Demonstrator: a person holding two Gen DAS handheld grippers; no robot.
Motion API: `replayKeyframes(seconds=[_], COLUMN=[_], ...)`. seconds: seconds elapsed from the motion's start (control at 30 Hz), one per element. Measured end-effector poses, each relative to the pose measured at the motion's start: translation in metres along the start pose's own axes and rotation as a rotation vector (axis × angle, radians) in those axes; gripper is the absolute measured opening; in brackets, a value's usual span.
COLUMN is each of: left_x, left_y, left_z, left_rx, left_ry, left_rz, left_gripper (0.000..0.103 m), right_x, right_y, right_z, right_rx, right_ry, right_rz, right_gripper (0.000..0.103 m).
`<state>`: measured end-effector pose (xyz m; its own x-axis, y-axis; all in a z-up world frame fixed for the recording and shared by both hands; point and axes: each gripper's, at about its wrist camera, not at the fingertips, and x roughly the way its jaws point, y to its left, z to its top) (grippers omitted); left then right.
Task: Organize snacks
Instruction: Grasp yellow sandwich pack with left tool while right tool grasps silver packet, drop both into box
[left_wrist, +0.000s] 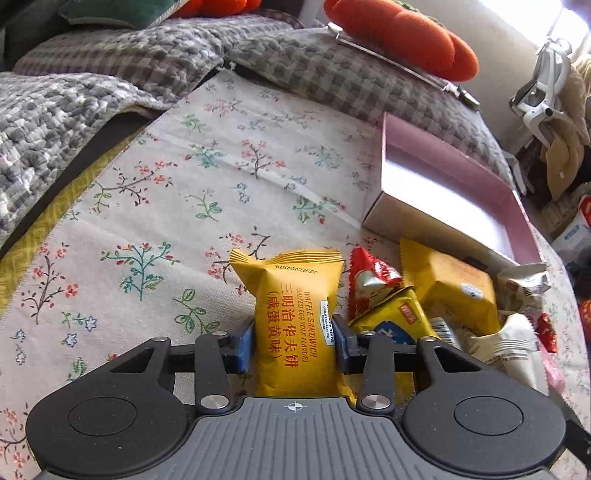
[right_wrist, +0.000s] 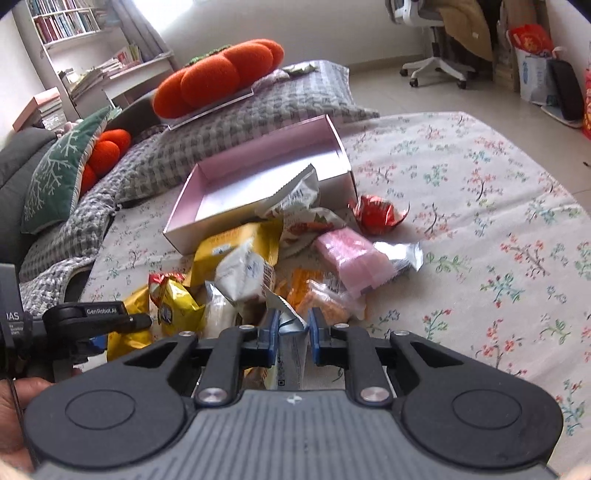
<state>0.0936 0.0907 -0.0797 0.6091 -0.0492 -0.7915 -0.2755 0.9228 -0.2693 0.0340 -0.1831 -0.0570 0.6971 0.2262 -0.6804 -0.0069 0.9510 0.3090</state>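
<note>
A: What does the left wrist view show?
B: The left gripper (left_wrist: 293, 341) has its jaws pressed on a yellow waffle sandwich packet (left_wrist: 295, 314), which lies on the floral cloth (left_wrist: 166, 184) at the near edge of the snack pile (left_wrist: 443, 295). The pink box (left_wrist: 384, 210) sits open just beyond the pile.
A: And the right wrist view?
B: The right gripper (right_wrist: 292, 332) has its jaws nearly closed, pinching a white wrapper (right_wrist: 290, 349) at the near edge of the pile. The box is behind the pile, and the left gripper is at the far left.
</note>
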Motion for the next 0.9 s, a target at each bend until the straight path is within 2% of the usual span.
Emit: replayKeyframes(seconds=[0.17,0.4,0.7,0.9], left_x=[-0.026,-0.040,-0.025,-0.012], left_y=[-0.009,-0.027,-0.046,-0.072], left_z=[0.006,0.024,0.053,0.088], left_rx=[0.038,0.076,0.103,0.156], left_ry=[-0.070,-0.130,-0.143,-0.201], left_rz=[-0.038,-0.110,-0.163,-0.212], left_gripper=[0.039,0.039,0.039,0.039], right_x=[-0.008,-0.005,0.016,0.037], right_y=[-0.005,-0.007,-0.008,-0.006], right_z=[0.014,0.042,0.083,0.124], right_rx=[-0.016,-0.052,-0.055,-0.053], right_ry=[-0.029,-0.071,-0.101,-0.148], right_rz=[0.004,0.017,0.064,0.089], right_gripper=[0.015,0.015,0.015,0.015])
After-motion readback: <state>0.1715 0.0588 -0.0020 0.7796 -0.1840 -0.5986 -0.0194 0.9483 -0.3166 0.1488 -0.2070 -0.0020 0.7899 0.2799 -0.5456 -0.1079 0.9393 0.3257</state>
